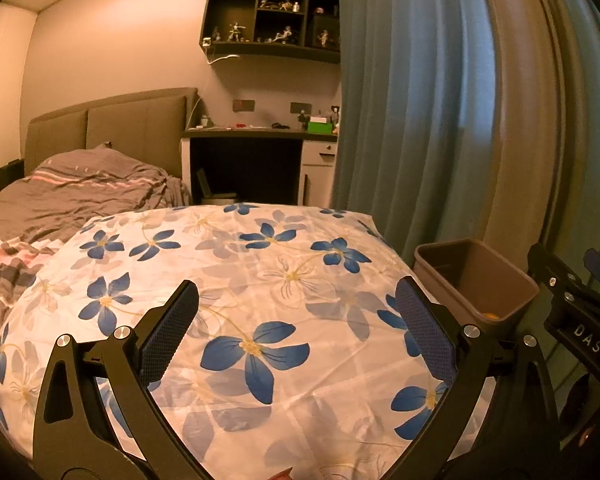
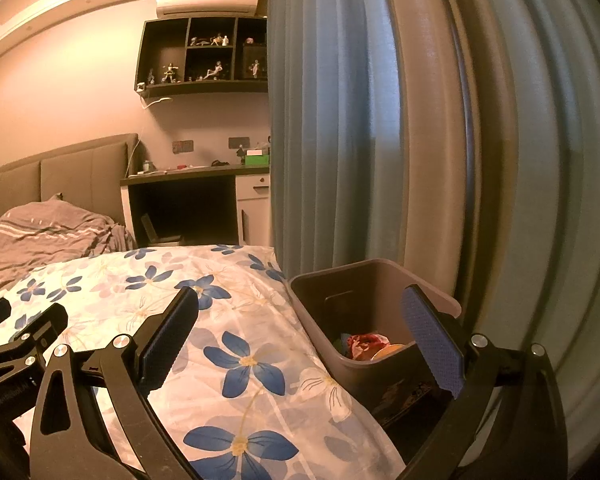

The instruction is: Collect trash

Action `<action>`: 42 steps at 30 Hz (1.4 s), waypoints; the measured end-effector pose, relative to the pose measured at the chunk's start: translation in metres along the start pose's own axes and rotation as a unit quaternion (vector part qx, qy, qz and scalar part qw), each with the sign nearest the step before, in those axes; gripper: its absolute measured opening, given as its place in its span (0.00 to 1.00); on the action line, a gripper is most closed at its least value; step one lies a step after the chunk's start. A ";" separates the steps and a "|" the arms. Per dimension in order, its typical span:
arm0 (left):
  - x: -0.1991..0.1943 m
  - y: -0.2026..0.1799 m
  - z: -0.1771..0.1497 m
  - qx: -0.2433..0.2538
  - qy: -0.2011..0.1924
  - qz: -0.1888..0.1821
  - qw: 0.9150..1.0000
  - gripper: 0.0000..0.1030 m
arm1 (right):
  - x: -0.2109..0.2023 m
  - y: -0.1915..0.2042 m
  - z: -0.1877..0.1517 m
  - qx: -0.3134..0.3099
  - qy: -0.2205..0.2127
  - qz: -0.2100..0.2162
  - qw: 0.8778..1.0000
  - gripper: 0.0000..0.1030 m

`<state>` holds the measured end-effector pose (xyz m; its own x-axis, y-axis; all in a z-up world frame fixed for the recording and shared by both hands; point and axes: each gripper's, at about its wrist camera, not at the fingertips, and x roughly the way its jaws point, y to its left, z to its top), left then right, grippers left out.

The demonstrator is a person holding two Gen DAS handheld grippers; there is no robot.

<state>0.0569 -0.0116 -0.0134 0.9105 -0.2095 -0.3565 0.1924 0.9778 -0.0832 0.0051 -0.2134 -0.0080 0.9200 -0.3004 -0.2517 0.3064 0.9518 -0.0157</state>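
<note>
Floral bedcover [image 1: 260, 280] beneath both wide-open, empty tongs [image 1: 298, 328] [image 2: 300, 332]; bin [image 2: 364, 300] trash [image 2: 366, 346] half hidden.

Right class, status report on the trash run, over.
Left tongs open, empty, over floral sheet. Right tongs open, empty, at bin. Bin holds red wrapper and other scraps. Nothing in the way.

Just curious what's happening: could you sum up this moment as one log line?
left tongs: open, empty, over floral cloth | right tongs: open, empty | brown plastic bin: holds trash, beside cloth
</note>
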 end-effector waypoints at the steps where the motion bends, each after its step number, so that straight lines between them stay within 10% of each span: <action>1: 0.000 0.000 0.000 0.000 0.000 0.000 1.000 0.94 | 0.000 0.000 0.000 0.000 0.000 0.000 1.000 0.95; 42: 0.000 -0.001 0.002 -0.001 0.002 0.001 1.000 0.94 | -0.002 -0.004 0.004 0.002 -0.003 -0.001 1.000 0.95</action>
<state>0.0573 -0.0129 -0.0119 0.9095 -0.2082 -0.3598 0.1905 0.9780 -0.0844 0.0031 -0.2164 -0.0040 0.9207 -0.3034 -0.2457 0.3098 0.9507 -0.0130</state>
